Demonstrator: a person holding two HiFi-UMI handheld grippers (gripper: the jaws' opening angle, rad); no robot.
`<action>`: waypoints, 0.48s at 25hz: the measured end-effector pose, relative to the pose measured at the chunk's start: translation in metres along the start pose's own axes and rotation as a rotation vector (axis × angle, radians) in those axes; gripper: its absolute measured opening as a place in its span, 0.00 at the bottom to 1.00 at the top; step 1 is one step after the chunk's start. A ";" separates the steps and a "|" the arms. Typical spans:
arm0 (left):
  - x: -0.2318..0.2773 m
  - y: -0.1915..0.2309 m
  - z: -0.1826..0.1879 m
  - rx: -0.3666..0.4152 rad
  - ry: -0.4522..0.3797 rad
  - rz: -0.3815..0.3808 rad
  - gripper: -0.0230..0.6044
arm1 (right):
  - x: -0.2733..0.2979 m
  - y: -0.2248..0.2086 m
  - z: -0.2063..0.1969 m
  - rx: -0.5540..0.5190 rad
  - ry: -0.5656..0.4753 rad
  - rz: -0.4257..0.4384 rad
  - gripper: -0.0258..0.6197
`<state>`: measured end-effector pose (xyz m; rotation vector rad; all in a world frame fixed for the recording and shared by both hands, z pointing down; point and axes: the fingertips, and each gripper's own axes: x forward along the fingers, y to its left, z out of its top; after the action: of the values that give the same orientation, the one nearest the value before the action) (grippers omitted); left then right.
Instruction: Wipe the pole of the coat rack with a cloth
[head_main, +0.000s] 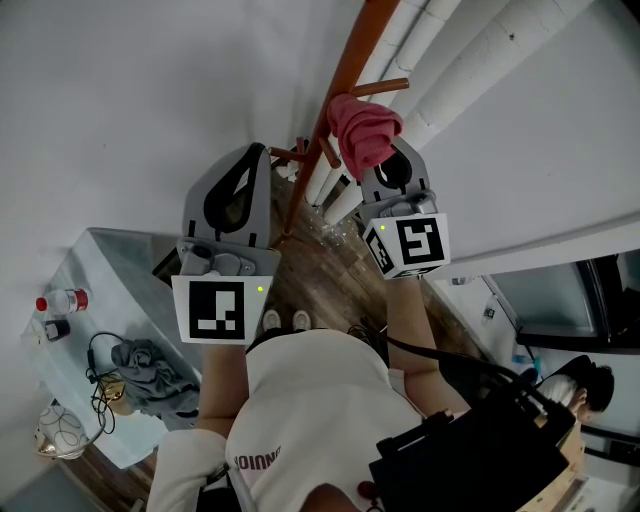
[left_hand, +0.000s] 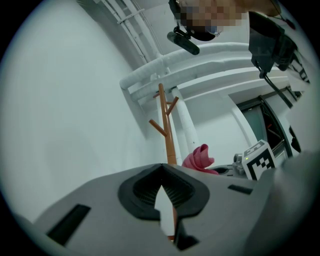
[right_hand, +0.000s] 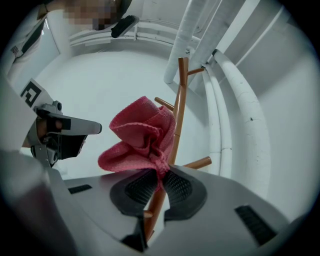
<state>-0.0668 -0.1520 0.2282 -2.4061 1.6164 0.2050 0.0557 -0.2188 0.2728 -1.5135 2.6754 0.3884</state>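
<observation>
The coat rack's orange-brown wooden pole (head_main: 332, 95) slants down the head view with short pegs. My right gripper (head_main: 388, 155) is shut on a bunched pink cloth (head_main: 362, 130), which rests against the pole just below a peg. In the right gripper view the cloth (right_hand: 142, 135) bulges out of the jaws (right_hand: 161, 172) on the left side of the pole (right_hand: 179, 110). My left gripper (head_main: 262, 152) hangs left of the pole, apart from it. Its jaws (left_hand: 161, 170) are shut on nothing, with the pole (left_hand: 167, 130) and cloth (left_hand: 199, 159) beyond them.
Thick white insulated pipes (head_main: 460, 50) run along the wall right behind the rack. A pale table (head_main: 95, 250) at the left holds a red-capped bottle (head_main: 62, 300), cables and a grey rag (head_main: 150, 365). A black bag (head_main: 470, 450) hangs at my right hip.
</observation>
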 end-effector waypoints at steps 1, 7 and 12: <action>0.000 0.000 0.000 0.000 -0.002 0.001 0.06 | 0.000 0.000 -0.001 0.000 0.002 0.001 0.11; 0.000 0.001 0.001 0.002 -0.007 0.003 0.06 | -0.001 0.001 -0.008 0.009 0.020 -0.001 0.11; -0.001 0.001 0.000 0.002 -0.004 0.004 0.06 | -0.002 0.002 -0.014 0.012 0.038 0.000 0.11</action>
<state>-0.0683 -0.1517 0.2280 -2.3998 1.6190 0.2085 0.0563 -0.2199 0.2870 -1.5340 2.7013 0.3465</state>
